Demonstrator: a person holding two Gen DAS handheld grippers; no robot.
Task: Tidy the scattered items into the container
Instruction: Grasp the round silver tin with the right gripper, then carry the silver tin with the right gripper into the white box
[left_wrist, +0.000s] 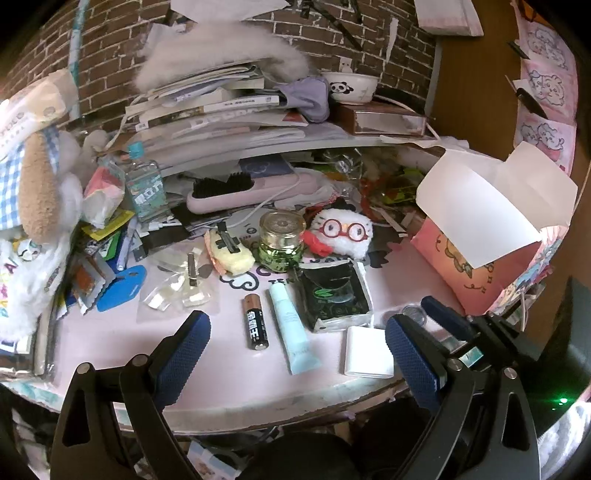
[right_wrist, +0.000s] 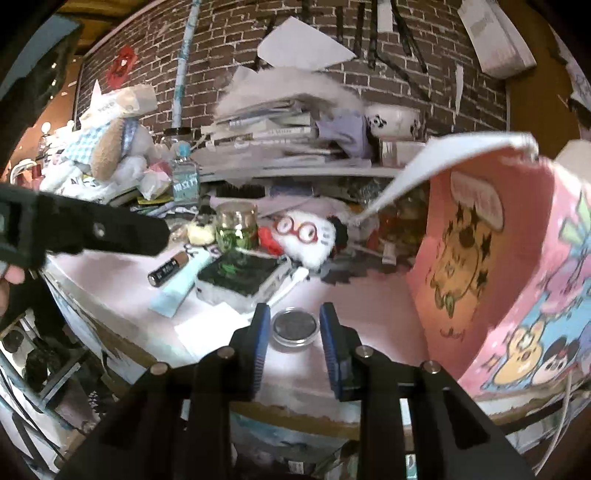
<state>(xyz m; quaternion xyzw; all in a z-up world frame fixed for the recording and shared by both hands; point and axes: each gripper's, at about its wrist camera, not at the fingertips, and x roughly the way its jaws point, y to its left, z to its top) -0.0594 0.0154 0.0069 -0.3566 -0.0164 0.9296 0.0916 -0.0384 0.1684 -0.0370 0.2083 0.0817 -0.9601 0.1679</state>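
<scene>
Both grippers hang low over the near edge of the pink table (left_wrist: 229, 373). I have my left gripper (left_wrist: 297, 350) spread wide, nothing between its blue pads, aimed at the AA battery (left_wrist: 255, 322), the pale blue tube (left_wrist: 293, 328) and the white square box (left_wrist: 367, 351) lying side by side on the table. My right gripper (right_wrist: 295, 345) is apart too, its pads (right_wrist: 260, 347) flanking a small round clear-lidded case (right_wrist: 294, 326) that sits flat on the table; I cannot tell whether either pad touches it.

From the right wrist camera I see the left gripper's black body crossing the left of the picture, with part of a hand (right_wrist: 9, 284) behind it. Only the left view shows the blue tag (left_wrist: 123, 288) and the clear sachets (left_wrist: 177, 284) off to the left.

One pink cartoon-printed box (right_wrist: 491, 266) stands open at the right of the table, its white flap (left_wrist: 491, 206) raised. Its inside is not visible to me. Behind the battery sit a green glass jar (left_wrist: 281, 236), a black tissue pack (left_wrist: 334, 295) and a white plush with red glasses (left_wrist: 345, 230).
</scene>
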